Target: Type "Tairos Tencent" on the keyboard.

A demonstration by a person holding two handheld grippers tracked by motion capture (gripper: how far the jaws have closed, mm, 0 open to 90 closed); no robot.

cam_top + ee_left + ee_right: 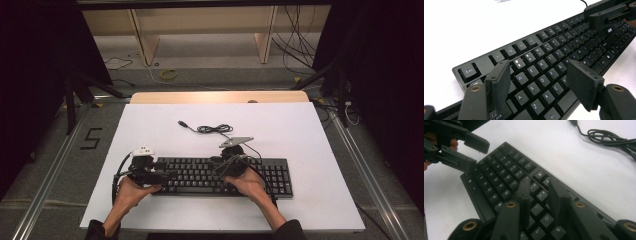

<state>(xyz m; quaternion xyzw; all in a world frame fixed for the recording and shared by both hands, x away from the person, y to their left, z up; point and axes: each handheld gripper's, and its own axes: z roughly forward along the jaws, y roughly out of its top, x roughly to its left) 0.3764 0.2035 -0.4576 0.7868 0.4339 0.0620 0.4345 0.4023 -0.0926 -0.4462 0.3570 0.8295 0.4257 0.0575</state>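
left gripper [536, 82]: fingers wide apart over keyboard [220, 175] left end, holding nothing
right gripper [540, 195]: fingers narrow, nothing gripped, keys at 12
progress: keyboard flat on worktop [150, 130], key work unfinished

The keyboard [554, 57] is black plastic, its keycaps faintly glossy with white printed legends. The left gripper [536, 82] has matt black plastic jaws with brass-coloured rivets. The table [300, 130] has a smooth, matt white top; its far edge is pale wood
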